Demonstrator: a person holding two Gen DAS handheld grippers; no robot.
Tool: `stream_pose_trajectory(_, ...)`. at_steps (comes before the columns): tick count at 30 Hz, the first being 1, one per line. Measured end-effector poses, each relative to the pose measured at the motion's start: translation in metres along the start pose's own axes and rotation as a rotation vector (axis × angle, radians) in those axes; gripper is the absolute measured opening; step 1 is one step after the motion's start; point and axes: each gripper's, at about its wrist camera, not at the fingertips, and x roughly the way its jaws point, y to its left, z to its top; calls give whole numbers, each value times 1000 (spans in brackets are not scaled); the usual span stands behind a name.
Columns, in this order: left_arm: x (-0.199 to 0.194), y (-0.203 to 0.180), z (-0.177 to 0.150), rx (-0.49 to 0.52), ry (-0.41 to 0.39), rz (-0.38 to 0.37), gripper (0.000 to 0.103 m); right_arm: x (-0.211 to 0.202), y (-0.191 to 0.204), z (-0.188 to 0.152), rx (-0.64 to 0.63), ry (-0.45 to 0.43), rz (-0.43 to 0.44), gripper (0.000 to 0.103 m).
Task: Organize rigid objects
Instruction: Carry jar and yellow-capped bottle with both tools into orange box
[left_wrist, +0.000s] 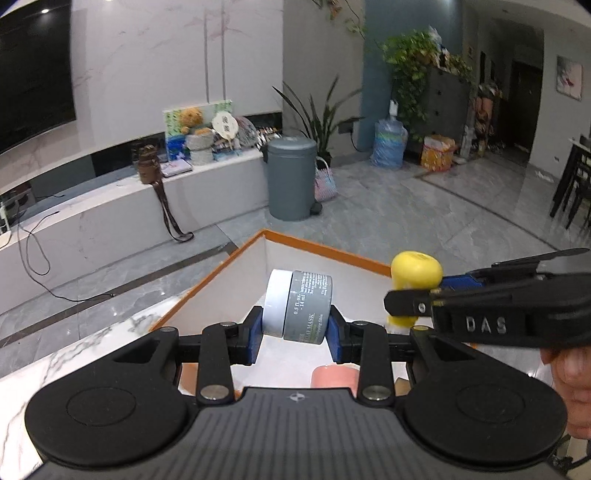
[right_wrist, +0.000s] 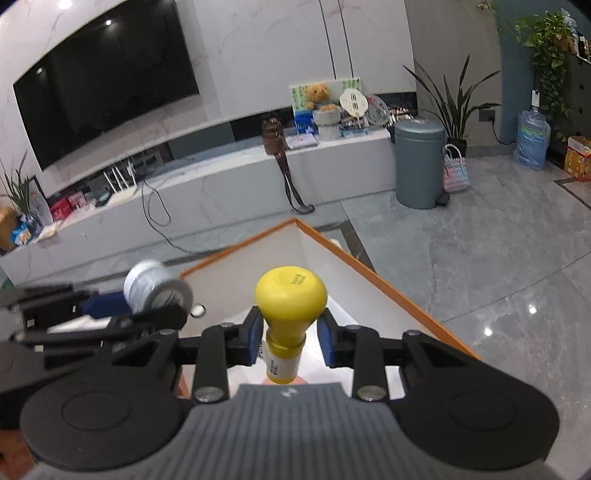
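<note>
Two tools are loaded at once, and both hang over the same orange-rimmed white box (left_wrist: 317, 254). The left tool (left_wrist: 295, 328) is closed on a grey clay-mask jar (left_wrist: 308, 308) with a white lid, lying sideways between the blue pads, lid toward the tool's left finger. The right tool (right_wrist: 290, 338) is clamped around the neck of a yellow bottle (right_wrist: 290, 295) with a wide mushroom-shaped cap, which points forward past the fingertips. In the left wrist view the right tool comes in from the right side, just ahead of the left tool's right finger, with the bottle near the box's far rim.

Directly below both tools, inside the box, sits a pink cylindrical object (left_wrist: 334, 376), partly hidden by the tool body; it appears already stowed. To the left of the left tool lies the marble bench (left_wrist: 92, 354) that carries the box.

Judging by this, the task is partway along: one item seems stowed, two are carried and not yet released. What remains is lowering and letting go of each; whether more items wait outside the box cannot be told.
</note>
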Motion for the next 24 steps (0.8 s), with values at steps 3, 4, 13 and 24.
stream_pose_trajectory(3,19,0,1,31,49,-2,39,13,-5,-6,0,38,-14,31)
stream_pose_trajectory(4,26,0,1,41,66,0,39,17,-7,-8,-1,53,-20,31)
stream_pose_trajectory(13,76,8,-1,139,265,-18,39,63,-15,-16,10,184,-70,31)
stream_pose_trajectory(24,107,14,-7,165,448,-30,39,91,-15,-17,20,290,-93,31)
